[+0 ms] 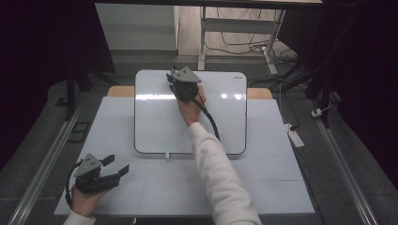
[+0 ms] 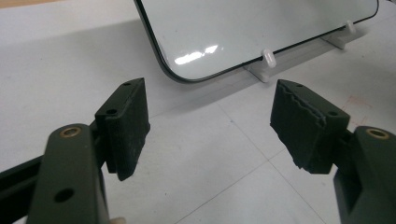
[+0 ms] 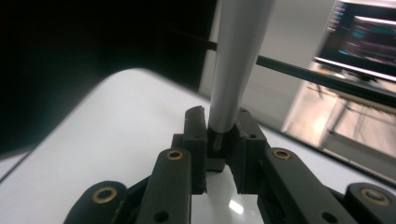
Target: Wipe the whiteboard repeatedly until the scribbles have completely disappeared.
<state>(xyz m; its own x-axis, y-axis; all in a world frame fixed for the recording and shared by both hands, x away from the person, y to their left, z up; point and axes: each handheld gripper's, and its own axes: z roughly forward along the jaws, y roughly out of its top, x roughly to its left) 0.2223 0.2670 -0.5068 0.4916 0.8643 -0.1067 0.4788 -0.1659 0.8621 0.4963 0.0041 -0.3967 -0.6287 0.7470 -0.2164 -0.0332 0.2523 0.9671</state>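
Left tool [image 1: 117,165] low at the near left corner of the tabletop [image 1: 263,187], held in the left hand [image 1: 83,199], jaws spread wide apart. Seen along its own jaws in the left gripper view [image 2: 210,121]: two black ribbed pads, bare white tabletop [image 2: 56,60] showing in the gap between them. Aimed toward the near corner of the whiteboard [image 2: 261,28], well short of it, touching nothing.

Right tool [image 1: 171,77] far up, over the upper left part of the whiteboard [image 1: 220,122], held in the right hand [image 1: 190,110], white sleeve [image 1: 220,178] reaching in from the bottom edge, black cable [image 1: 211,123] trailing back across the board. In the right gripper view [image 3: 219,135], jaws drawn close with a narrow slot left between them. Pale grey post [image 3: 236,56] rising out of that slot (blurred, widening upward). Cannot tell whether pinched there or merely standing behind the jaws. Glossy white board surface [image 3: 93,140] below and to the side.

Whiteboard in the middle of the tabletop, toward the far side: white, rounded corners, thin dark rim, ceiling light mirrored in it. Propped at the near edge on small white clips [image 2: 267,58] (one visible in the high view [image 1: 167,156]).

Beyond the tabletop: dark floor, loose cables [image 1: 244,47], white power strip [image 1: 294,136] at the right, white legs of another table [image 1: 202,42], lit screen [image 3: 364,37] far off and blurred.
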